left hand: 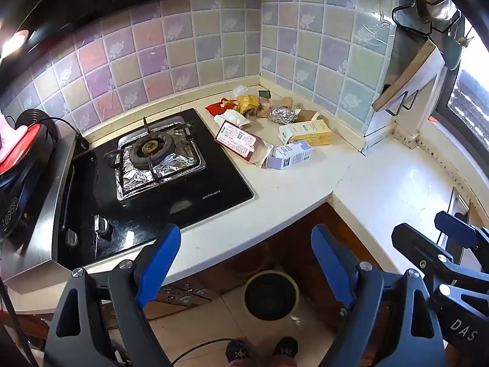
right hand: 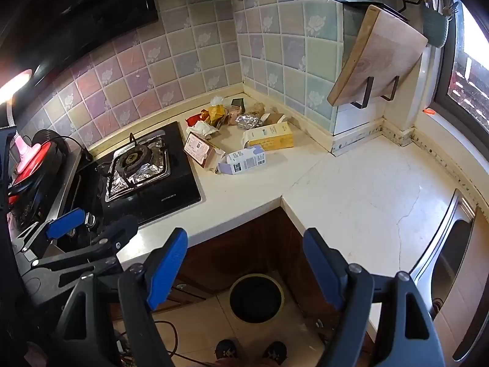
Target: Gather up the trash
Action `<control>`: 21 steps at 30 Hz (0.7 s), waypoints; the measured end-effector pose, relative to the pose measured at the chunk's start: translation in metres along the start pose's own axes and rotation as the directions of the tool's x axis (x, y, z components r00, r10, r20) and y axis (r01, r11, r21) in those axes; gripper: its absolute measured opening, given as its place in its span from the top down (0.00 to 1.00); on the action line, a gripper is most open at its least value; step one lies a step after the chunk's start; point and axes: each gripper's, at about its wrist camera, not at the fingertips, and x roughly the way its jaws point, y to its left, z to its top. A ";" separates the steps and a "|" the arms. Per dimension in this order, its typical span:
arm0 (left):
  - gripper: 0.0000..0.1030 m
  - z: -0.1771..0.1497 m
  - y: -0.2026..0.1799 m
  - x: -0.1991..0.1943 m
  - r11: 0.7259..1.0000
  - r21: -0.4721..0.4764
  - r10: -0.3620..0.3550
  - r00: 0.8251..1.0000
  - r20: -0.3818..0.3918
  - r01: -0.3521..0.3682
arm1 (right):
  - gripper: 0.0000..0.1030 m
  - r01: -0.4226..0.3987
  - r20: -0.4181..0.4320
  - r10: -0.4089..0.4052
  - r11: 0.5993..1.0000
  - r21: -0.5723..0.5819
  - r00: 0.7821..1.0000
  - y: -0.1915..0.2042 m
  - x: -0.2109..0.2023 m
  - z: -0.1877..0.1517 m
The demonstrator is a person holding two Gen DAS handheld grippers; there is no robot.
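Several bits of trash heaped in the counter (left hand: 275,189) corner, right of the stove (left hand: 159,165), well apart from both grippers. Nearest: lilac carton (left hand: 288,154), lying flat, long axis running left-right, open torn end toward the stove. Behind it: yellow carton (left hand: 308,132), also on its side, same left-right run, opened end at left. Left of both: red-edged packet (left hand: 238,140), label up, one corner overhanging the stove glass, long axis slanting from back-left to front-right. Farther back: foil ball (left hand: 282,115), crumpled wrappers, small dark box, white bag.

Probably all light and empty. Cartons likely stiff at the folded edges yet crushable in the middle; best pinched across the short width near the closed end. Foil ball springy, grippable anywhere. Packet thin and flat, hard to get under; raised overhanging corner the likely hold. Wrappers soft, possibly slippery.

Left gripper (left hand: 246,263) spread wide, nothing between the pads, hanging over the counter edge. Right gripper (right hand: 244,263) likewise spread and empty. Bin (right hand: 256,298) on the floor below, mouth up, between the two.
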 end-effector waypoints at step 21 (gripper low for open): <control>0.18 0.000 -0.006 -0.001 0.998 -0.001 -0.057 0.998 0.006 0.057 | 0.23 -0.004 -0.004 0.004 1.000 0.012 1.000 -0.008 -0.006 -0.002</control>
